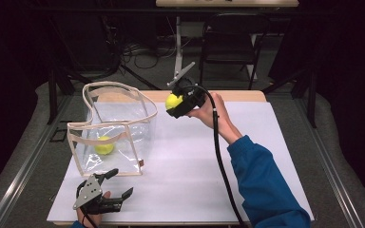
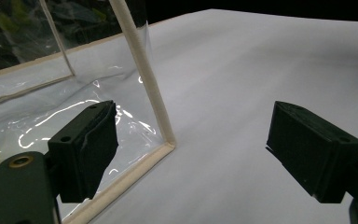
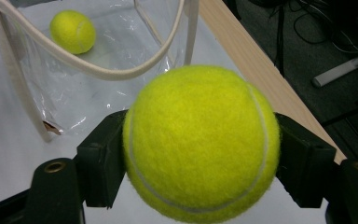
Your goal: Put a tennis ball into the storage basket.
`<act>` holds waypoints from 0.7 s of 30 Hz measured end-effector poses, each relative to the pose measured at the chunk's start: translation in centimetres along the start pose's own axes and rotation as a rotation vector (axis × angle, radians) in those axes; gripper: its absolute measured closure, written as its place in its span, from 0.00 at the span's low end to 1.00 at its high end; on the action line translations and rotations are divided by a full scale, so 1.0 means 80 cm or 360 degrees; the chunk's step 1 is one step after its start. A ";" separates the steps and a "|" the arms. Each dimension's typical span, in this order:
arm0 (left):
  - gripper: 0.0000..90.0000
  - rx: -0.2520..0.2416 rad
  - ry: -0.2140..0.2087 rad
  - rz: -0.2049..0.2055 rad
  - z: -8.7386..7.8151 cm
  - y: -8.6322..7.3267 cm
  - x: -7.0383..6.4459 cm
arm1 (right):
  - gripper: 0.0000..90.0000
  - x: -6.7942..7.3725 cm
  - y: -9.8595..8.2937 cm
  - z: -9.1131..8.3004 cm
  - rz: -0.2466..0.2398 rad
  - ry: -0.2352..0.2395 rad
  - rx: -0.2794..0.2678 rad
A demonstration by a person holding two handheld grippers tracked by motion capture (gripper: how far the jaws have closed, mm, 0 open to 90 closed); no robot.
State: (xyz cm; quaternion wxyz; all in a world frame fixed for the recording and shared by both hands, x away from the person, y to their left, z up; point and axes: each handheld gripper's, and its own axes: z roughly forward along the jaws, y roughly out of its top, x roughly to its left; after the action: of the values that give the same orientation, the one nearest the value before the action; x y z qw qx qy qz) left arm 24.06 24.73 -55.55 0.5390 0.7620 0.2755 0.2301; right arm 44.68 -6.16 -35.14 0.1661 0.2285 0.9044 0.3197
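At the worktop's (image 1: 266, 156) near left corner our left hand-held gripper (image 1: 116, 183) rests with jaws spread, holding nothing, just beside the clear tote bag (image 1: 111, 128), where one tennis ball (image 1: 104, 145) already lies. Right of the bag, our right hand-held gripper (image 1: 177, 105) clamps a second tennis ball (image 1: 173, 100) in the air. We'd carry it over the rim, centre it, lower, then release.

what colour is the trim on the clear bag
Cream or beige trim along the clear bag's edges and handles, best seen in the high view.
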 end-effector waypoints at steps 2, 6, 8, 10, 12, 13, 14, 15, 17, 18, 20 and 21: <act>0.18 0.0002 0.0000 0.0000 0.000 0.000 0.000 | 0.29 0.001 0.002 0.000 -0.0006 0.0002 -0.0006; 0.18 0.0014 -0.0008 0.0007 -0.001 0.001 0.000 | 0.29 0.003 0.005 0.000 -0.0015 -0.0001 -0.0009; 0.18 0.0002 -0.0001 0.0003 0.000 0.000 0.000 | 0.29 0.004 0.007 0.000 -0.0017 -0.0005 -0.0008; 0.18 0.0001 -0.0002 0.0002 0.000 0.000 0.000 | 0.29 0.004 0.008 0.000 -0.0016 -0.0003 -0.0009; 0.18 0.0003 -0.0002 0.0003 0.000 0.000 0.000 | 0.29 0.005 0.009 0.000 -0.0016 0.0000 -0.0014; 0.18 0.0012 -0.0005 0.0008 -0.001 0.001 0.000 | 0.29 0.005 0.009 0.000 -0.0015 -0.0001 -0.0022; 0.18 0.0003 0.0000 0.0003 0.000 0.000 0.000 | 0.29 0.005 0.010 0.000 -0.0013 -0.0003 -0.0027; 0.18 0.0003 0.0000 0.0002 0.000 0.000 0.000 | 0.29 0.005 0.010 0.000 -0.0011 0.0000 -0.0029; 0.18 0.0002 0.0001 0.0003 0.000 0.000 0.000 | 0.29 0.006 0.011 0.000 -0.0018 -0.0004 -0.0025; 0.18 0.0010 -0.0005 0.0007 -0.001 0.000 0.000 | 0.29 0.006 0.011 0.000 -0.0018 -0.0007 -0.0027; 0.18 0.0011 -0.0006 0.0008 -0.001 0.001 0.000 | 0.29 0.006 0.012 0.000 -0.0017 -0.0008 -0.0036; 0.18 0.0011 -0.0006 0.0008 -0.001 0.001 0.000 | 0.29 0.006 0.013 -0.001 -0.0016 -0.0009 -0.0041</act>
State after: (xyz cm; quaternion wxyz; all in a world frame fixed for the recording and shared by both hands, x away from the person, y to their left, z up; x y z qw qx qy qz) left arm 24.04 24.79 -55.48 0.5363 0.7650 0.2732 0.2291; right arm 44.56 -5.25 -34.51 0.1733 0.2225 0.9009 0.3298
